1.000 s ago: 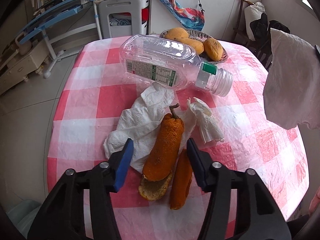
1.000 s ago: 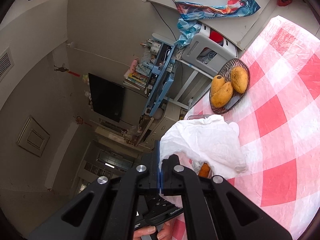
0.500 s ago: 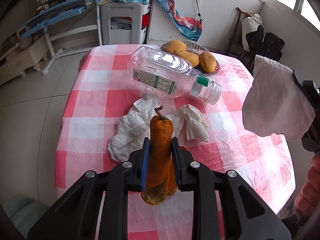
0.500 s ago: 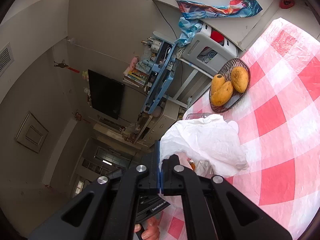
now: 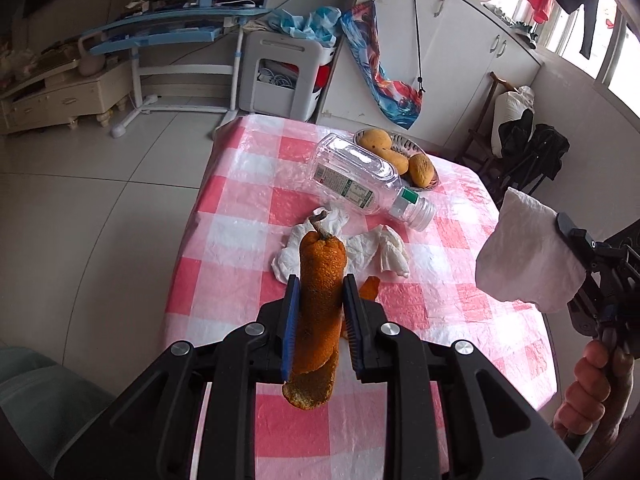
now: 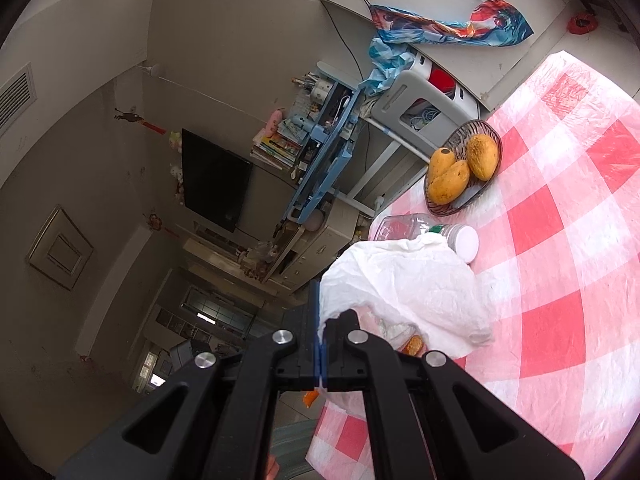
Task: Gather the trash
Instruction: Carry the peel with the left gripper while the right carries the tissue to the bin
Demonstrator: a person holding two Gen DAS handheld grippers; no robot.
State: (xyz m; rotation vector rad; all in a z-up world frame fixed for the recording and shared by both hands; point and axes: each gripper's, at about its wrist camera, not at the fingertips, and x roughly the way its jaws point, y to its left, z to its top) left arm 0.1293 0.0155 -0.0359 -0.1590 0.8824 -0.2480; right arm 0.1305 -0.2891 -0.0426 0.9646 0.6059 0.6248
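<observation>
Holding the orange peel (image 5: 320,300) clamped lengthwise between the left fingers (image 5: 291,320) above the bench (image 5: 460,320), with the white bag (image 5: 524,256), pinched by the closed right fingers (image 6: 320,344), hanging off to their right.

The left gripper (image 5: 319,296) has clamped the orange peel (image 5: 320,304) — lifting it off the table (image 5: 240,184)

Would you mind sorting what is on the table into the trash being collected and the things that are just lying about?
Job:
- orange peel, clamped in left gripper
- white bag, held by right gripper
- second peel piece
- crumpled tissues
- empty plastic bottle

Lying about:
- basket of mangoes
</observation>
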